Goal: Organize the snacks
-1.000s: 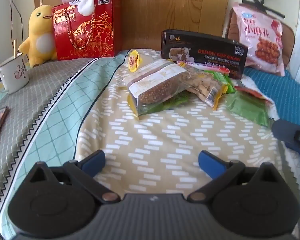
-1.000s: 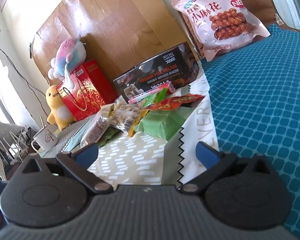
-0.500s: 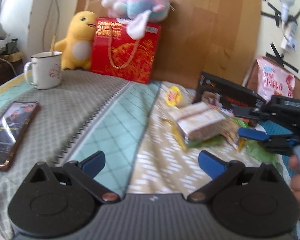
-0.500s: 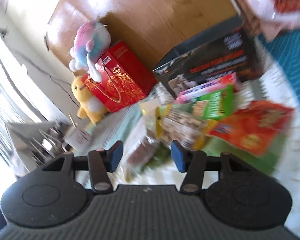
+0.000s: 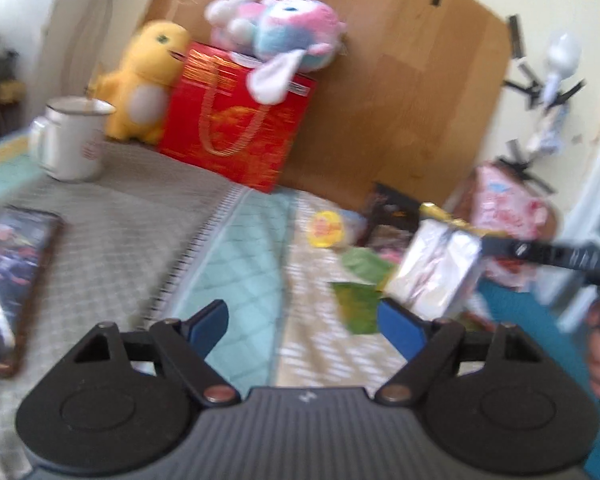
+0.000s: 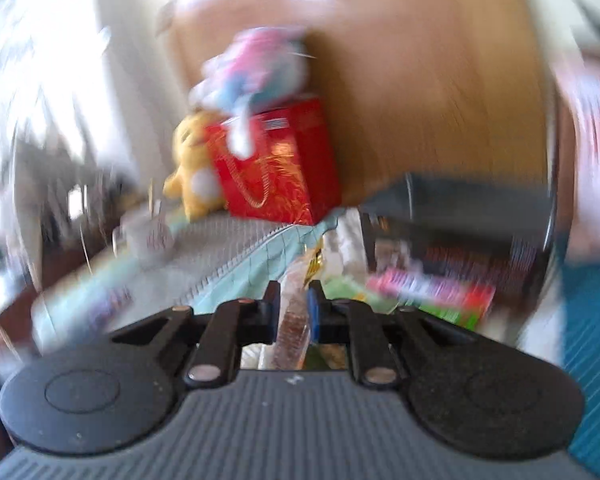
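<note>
Both tongs differ: my right tongs [image 6: 294, 312] pinch a clear brown-filled snack packet [image 5: 436, 272] aloft, my left tongs [image 5: 300, 326] closing, empty.

Patterned bed [image 5: 236, 248] — mug [image 5: 70, 138], phone [image 5: 8, 276], snacks [image 5: 358, 304]

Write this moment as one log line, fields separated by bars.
right hand-held gripper: shut on snack bag, lifted | left hand-held gripper: closing, nothing between | other snacks: on bed
</note>
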`<state>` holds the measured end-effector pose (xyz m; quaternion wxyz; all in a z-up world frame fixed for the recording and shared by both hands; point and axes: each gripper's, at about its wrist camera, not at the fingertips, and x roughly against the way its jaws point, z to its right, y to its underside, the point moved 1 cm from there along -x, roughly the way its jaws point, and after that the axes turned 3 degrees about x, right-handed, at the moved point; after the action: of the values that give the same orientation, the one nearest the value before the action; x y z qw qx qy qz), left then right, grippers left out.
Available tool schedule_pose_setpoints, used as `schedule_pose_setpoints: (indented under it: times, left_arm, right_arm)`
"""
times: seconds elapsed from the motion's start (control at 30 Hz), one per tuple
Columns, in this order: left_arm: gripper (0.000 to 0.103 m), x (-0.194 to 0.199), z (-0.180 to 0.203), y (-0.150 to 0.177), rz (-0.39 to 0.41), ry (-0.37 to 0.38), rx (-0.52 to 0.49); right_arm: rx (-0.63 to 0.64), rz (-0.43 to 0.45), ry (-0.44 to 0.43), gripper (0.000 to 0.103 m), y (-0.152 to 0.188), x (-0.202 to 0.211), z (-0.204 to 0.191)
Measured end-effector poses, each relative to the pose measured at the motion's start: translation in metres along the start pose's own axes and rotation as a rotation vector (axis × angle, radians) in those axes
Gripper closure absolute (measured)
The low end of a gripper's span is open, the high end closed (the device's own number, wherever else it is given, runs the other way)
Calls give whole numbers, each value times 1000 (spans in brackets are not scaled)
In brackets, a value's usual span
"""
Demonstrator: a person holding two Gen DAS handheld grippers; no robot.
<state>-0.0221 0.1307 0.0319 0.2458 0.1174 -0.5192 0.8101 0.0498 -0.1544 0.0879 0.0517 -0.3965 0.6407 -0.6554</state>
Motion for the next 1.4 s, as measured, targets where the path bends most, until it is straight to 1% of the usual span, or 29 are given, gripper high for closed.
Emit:
schedule_pose_setpoints:
  times: [0.03,0.07,0.1,0.13,0.17,0.2,0.23,0.27,0.33,0.47,0.5,0.53,0.57,0.6,0.63,0.7,0.77,0.87,0.9,0.93,0.97,1.0,1.03,1.07,1.1,1.13,1.2,1.27,1.4]
  left_arm:
    - [19,-2,0,0,-16,34,10]
    - [19,-5,0,-1,-38,71,21]
    - [19,-8,0,-1,-59,97,29]
    - [19,-10,0,-1,-74,112,34]
    - [19,-13,-1,-1,-89,123,38]
    - [20,-15,-2,-1,-104,132,41]
    - [21,-15,-2,0,-116,138,42]
    - [21,-17,-2,-2,-128,138,42]
    - [24,-18,-4,-1,-144,137,36]
    - [30,-15,-8,1,-180,147,39]
    - [35,-16,-8,2,-198,159,46]
    - [38,-16,-8,3,-212,172,54]
    - [38,-16,-7,4,-220,181,57]
    - [38,-16,-6,4,-217,179,54]
    - [38,-16,-3,3,-208,167,45]
    - [40,-21,2,-2,-204,142,19]
    - [43,-30,5,-5,-221,132,4]
    - [51,-50,9,-2,-295,111,-17]
    - [55,-56,10,2,-328,109,-23]
    - [57,-60,13,7,-343,99,-37]
    - [57,-62,18,11,-350,98,-57]
    - [54,-62,22,14,-349,107,-66]
    - [55,-61,26,15,-345,92,-81]
    - [55,-62,32,15,-337,78,-106]
    - [56,-63,37,14,-334,83,-125]
    - [56,-65,41,12,-335,101,-126]
    - [56,-71,51,3,-332,152,-123]
    - [55,-78,66,-9,-315,192,-136]
    - [55,-105,111,-42,-244,251,-206]
  right_arm:
    - [107,-27,8,86,-1,5,-14]
    - [186,-56,5,86,2,5,-26]
    - [244,-88,-20,86,9,5,-38]
    - [273,-122,-59,85,18,4,-46]
    - [300,-159,-107,82,28,1,-56]
    - [318,-178,-144,67,39,-3,-64]
    - [321,-190,-175,53,50,-4,-71]
    - [311,-190,-195,50,55,-6,-71]
    - [259,-182,-226,50,67,-5,-67]
    - [156,-163,-172,47,79,2,-47]
    - [148,-158,-153,44,80,0,-42]
    - [146,-152,-131,37,81,2,-35]
    - [147,-147,-121,33,83,2,-36]
    - [138,-147,-115,27,83,1,-33]
    - [115,-151,-116,26,81,-4,-30]
    - [58,-159,-157,26,79,-10,-26]
    - [38,-155,-193,25,81,-11,-30]
    - [80,-170,-215,24,90,-15,-46]
    - [95,-178,-213,24,94,-18,-50]
    - [110,-183,-206,25,97,-22,-54]
    - [122,-183,-196,27,99,-26,-58]
    - [127,-185,-195,38,101,-30,-60]
    - [132,-170,-191,44,103,-32,-62]
    - [139,-161,-171,48,103,-32,-62]
    - [152,-154,-143,56,102,-32,-61]
    - [156,-152,-125,57,100,-32,-58]
    - [139,-127,-102,57,97,-26,-46]
    - [134,-82,-68,58,89,-14,-33]
    - [140,21,32,58,62,1,-1]
